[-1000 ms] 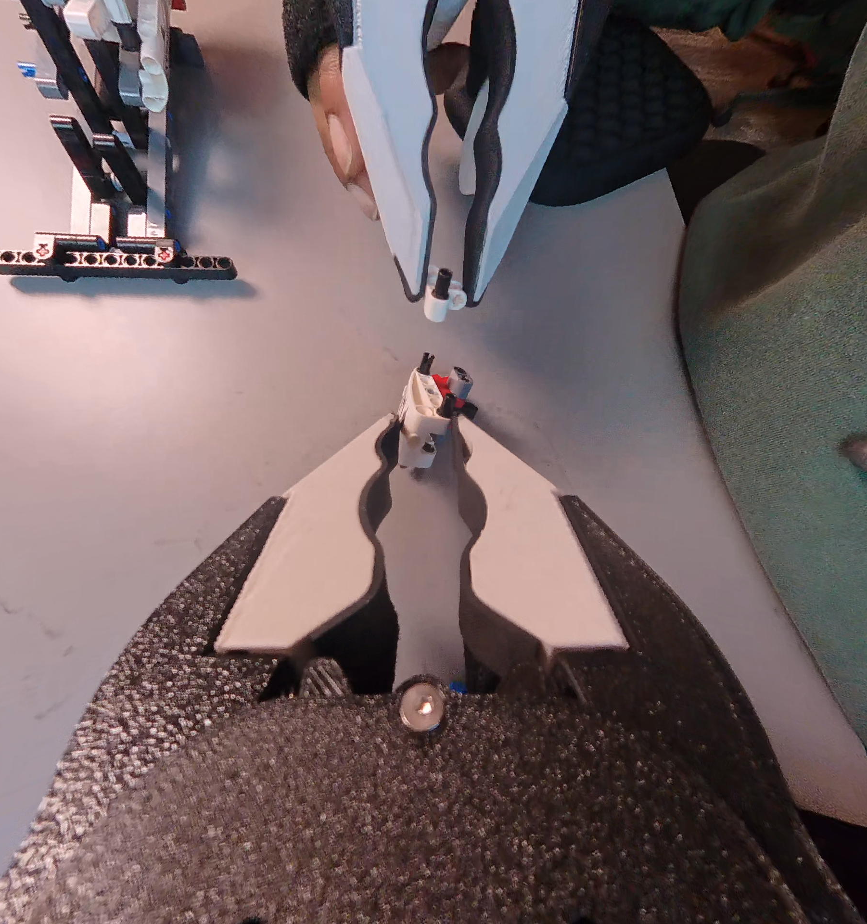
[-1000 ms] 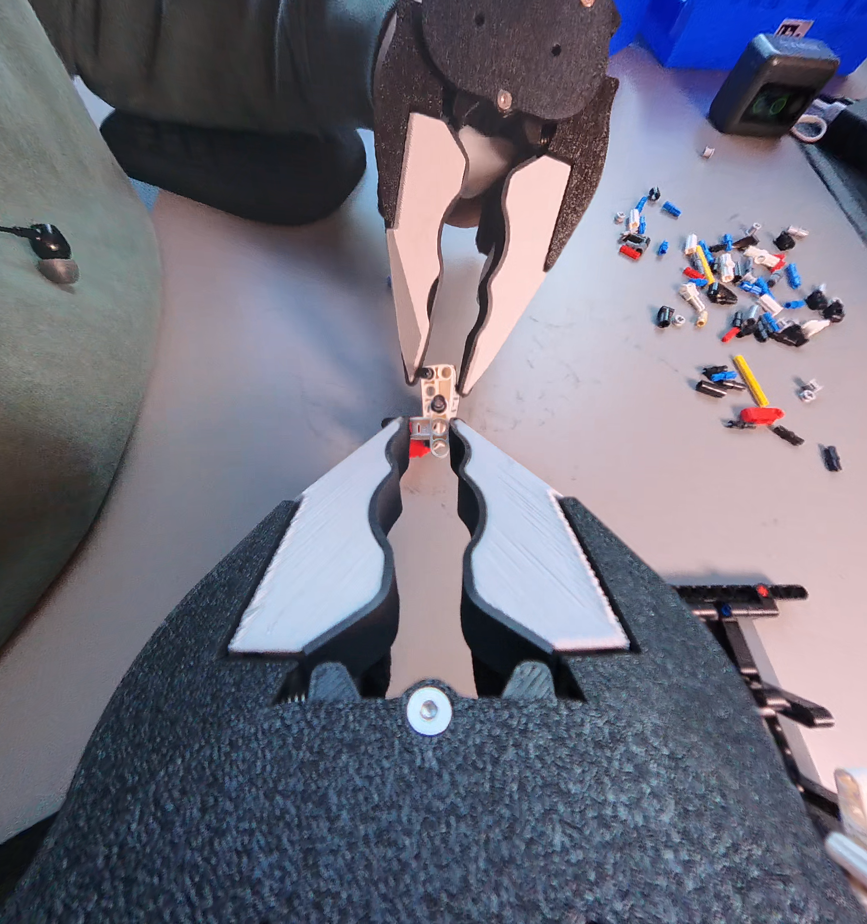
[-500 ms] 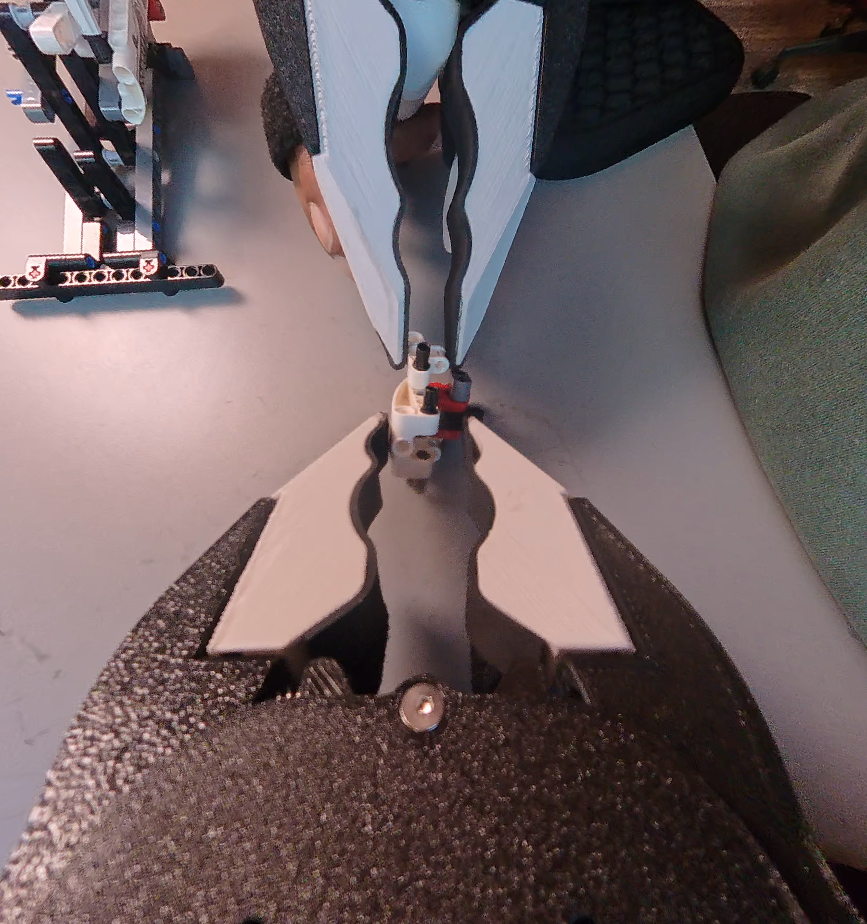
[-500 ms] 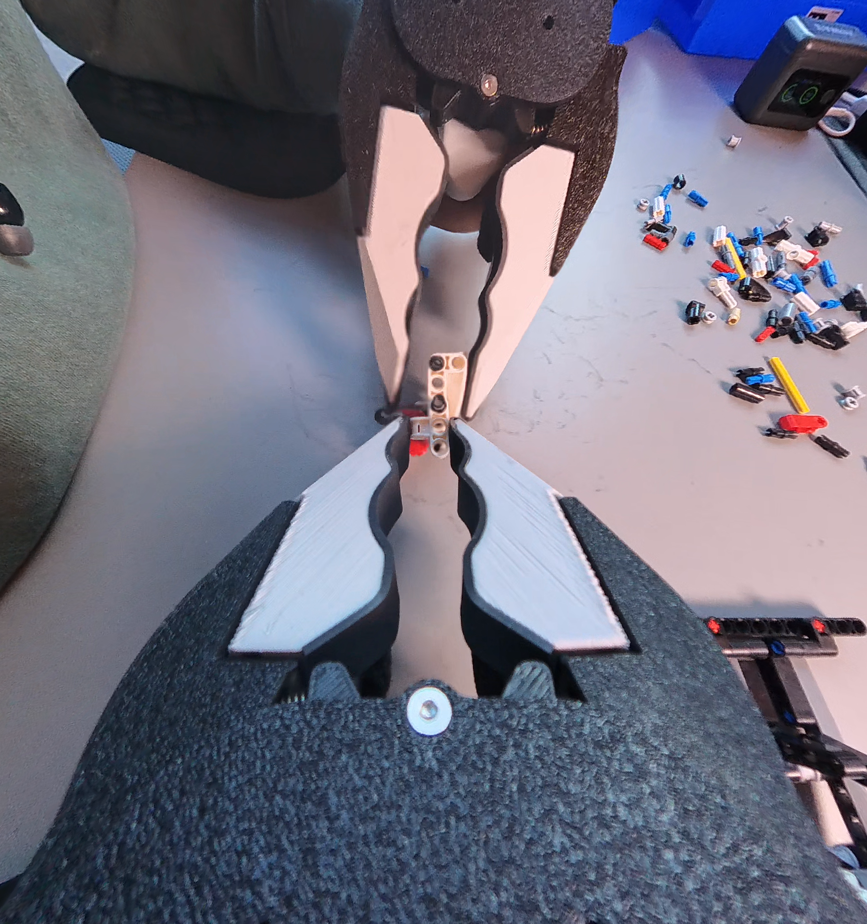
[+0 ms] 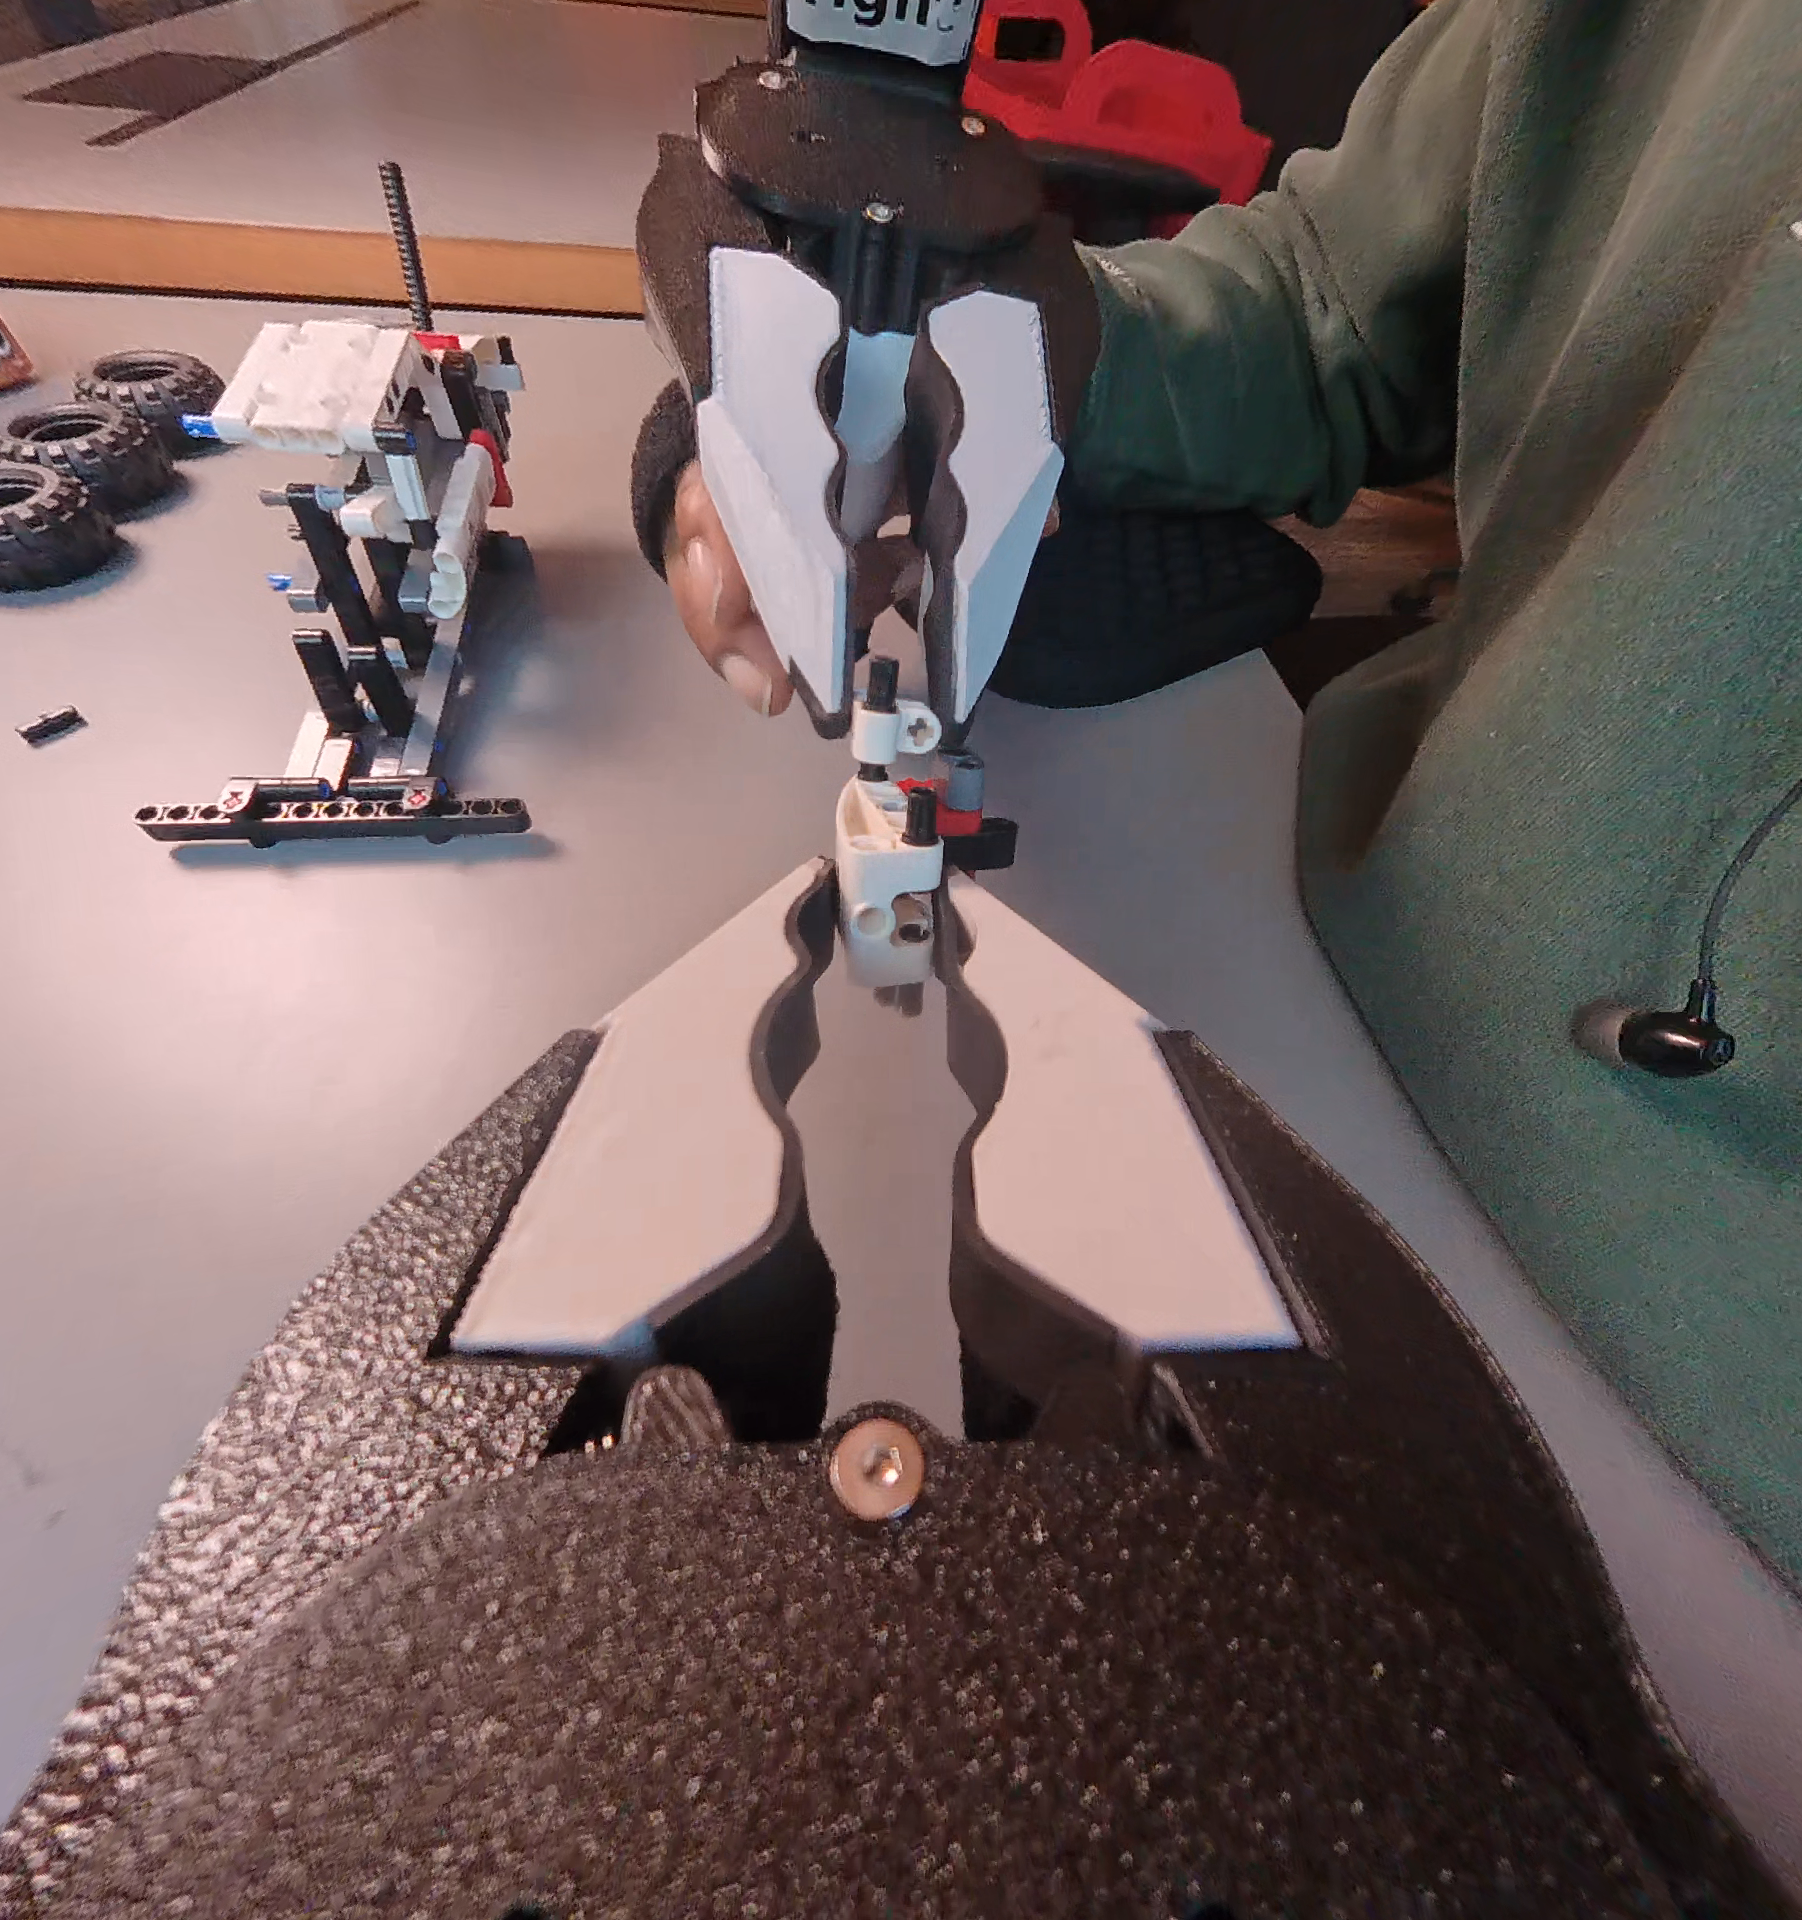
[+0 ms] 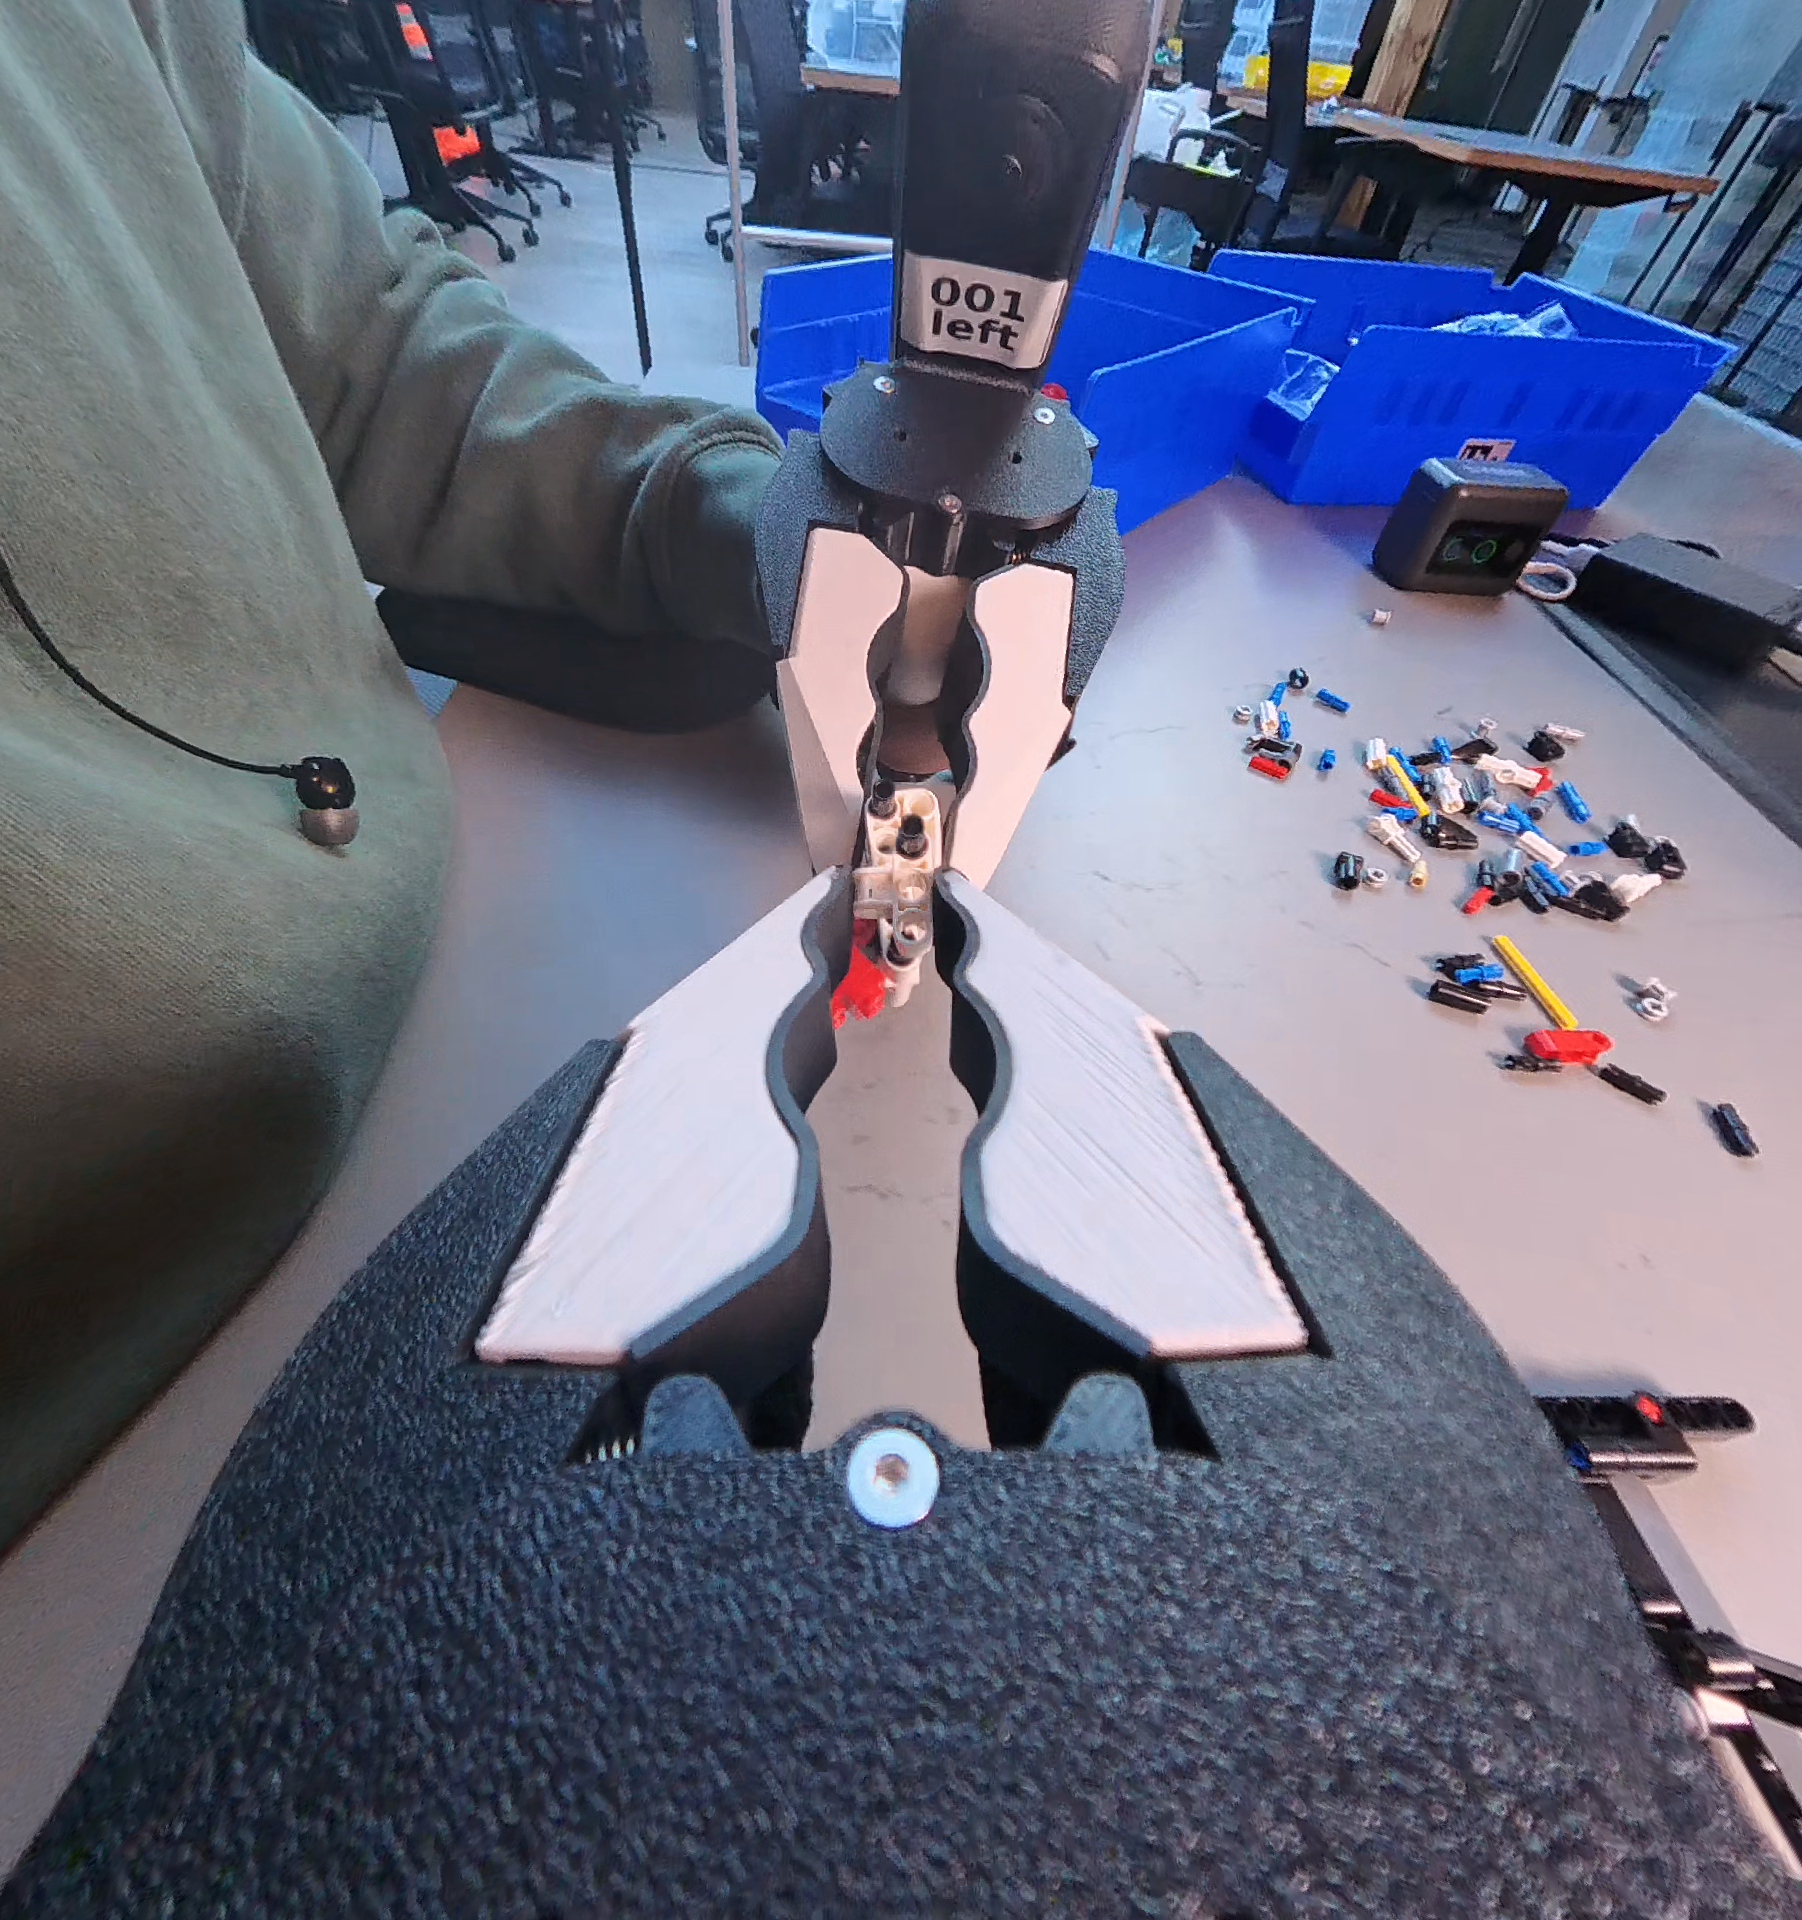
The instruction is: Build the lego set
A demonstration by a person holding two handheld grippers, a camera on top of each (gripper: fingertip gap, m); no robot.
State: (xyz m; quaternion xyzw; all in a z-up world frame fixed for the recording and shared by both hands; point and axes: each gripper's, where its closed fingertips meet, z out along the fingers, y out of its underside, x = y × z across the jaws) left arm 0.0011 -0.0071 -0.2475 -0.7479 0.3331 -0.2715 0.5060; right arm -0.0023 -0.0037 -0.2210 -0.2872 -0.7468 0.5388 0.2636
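We hold the two grippers tip to tip above the table (image 5: 201, 1039), so the small parts can meet in the air. Our left gripper (image 5: 881, 914) is nearly shut, pinching the white block (image 5: 884, 883) so it stays still. Our right gripper (image 5: 892, 717), at 12 o'clock from the block, is nearly shut on the white peg piece (image 5: 892, 732) and points it down at the block's top. We think the peg is just touching the block. The big model (image 5: 377, 540) waits at 10 o'clock, the loose parts (image 6: 1479, 821) lie well apart
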